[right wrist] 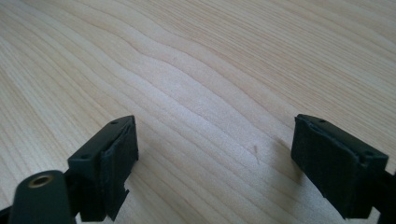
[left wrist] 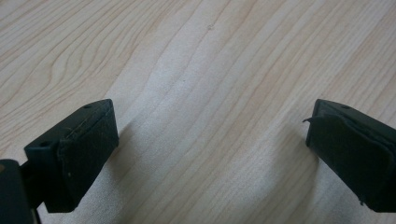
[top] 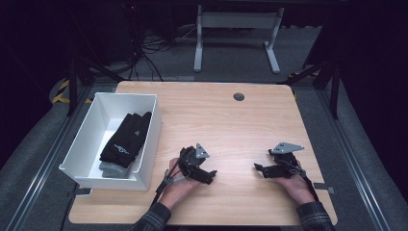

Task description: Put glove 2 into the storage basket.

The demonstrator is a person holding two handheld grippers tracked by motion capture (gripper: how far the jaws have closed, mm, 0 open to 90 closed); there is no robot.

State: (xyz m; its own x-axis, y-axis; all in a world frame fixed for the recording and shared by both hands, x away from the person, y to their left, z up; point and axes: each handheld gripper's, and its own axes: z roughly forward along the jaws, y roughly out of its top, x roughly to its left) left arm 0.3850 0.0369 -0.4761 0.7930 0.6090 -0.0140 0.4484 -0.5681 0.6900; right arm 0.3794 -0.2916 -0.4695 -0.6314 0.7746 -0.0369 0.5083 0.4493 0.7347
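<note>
Both grippers rest low over the table (top: 240, 125) near its front edge, well apart. The left gripper (top: 204, 174) has wide jaws around bare wood; so does the right gripper (top: 260, 169). Black gloves (top: 127, 138) lie in the white bin (top: 149, 139) at the left edge.

Grey fabric (top: 111, 169) — mostly hidden beneath black gloves (top: 127, 138) — unidentifiable.

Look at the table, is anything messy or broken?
Nothing stands out. The black gloves lie stacked on a grey one inside the white bin at the table's left edge. The left tool and right tool rest open on bare wood.
</note>
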